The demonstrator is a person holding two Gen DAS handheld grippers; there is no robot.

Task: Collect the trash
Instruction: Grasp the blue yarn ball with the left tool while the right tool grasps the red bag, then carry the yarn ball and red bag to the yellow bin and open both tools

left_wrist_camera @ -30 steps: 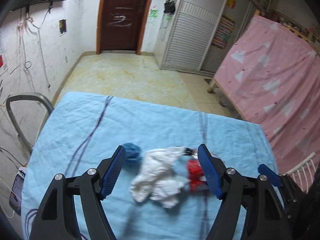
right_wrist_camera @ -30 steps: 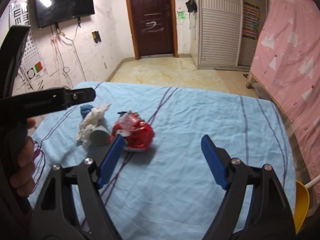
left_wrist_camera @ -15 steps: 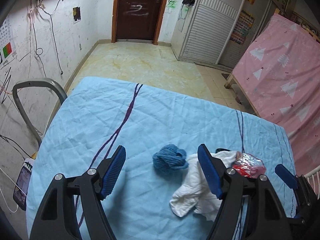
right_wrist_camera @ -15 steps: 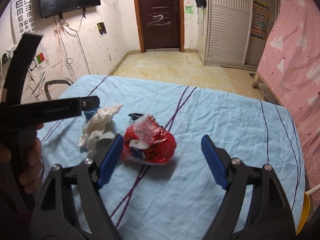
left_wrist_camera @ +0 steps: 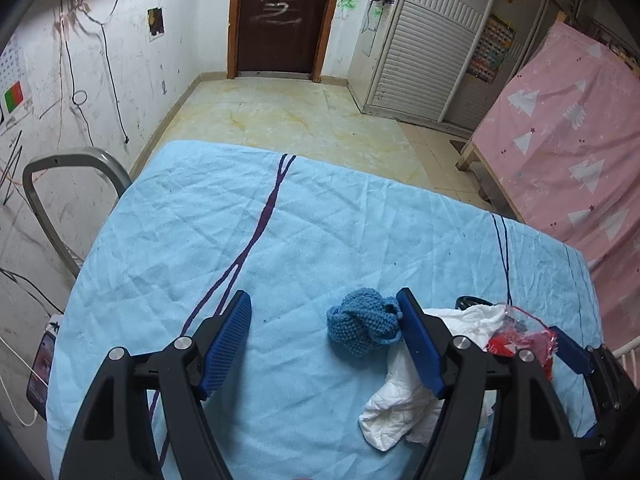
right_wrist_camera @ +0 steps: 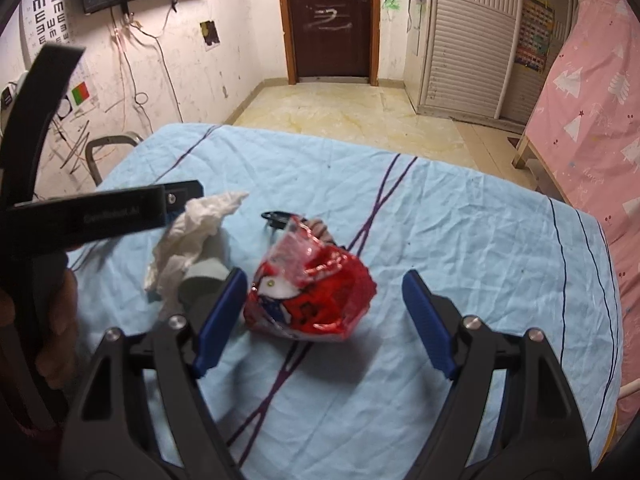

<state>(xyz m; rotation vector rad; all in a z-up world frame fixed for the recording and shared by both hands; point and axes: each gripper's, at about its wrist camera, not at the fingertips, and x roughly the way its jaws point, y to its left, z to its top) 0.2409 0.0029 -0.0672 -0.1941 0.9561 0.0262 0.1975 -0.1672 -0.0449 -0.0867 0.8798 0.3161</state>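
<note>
Crumpled red plastic wrapper (right_wrist_camera: 310, 296) lies between spread right gripper (right_wrist_camera: 324, 320) fingers; only the left wrist view shows blue knitted ball (left_wrist_camera: 362, 326) between spread left gripper (left_wrist_camera: 326, 340) fingers.

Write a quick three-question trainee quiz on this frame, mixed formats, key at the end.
1. True or false: the right gripper is shut on the red snack wrapper.
2. Multiple choice: in the left wrist view, the blue knitted ball lies (A) just inside the left gripper's right-hand finger, (B) on the floor, (C) on top of the pink sheet.
3. Fill in: the crumpled white tissue lies on the light blue ____.

Key
1. False. The jaws are wide apart, with the wrapper on the cloth between them.
2. A. The jaws are open and not closed on it.
3. Cloth.
</note>
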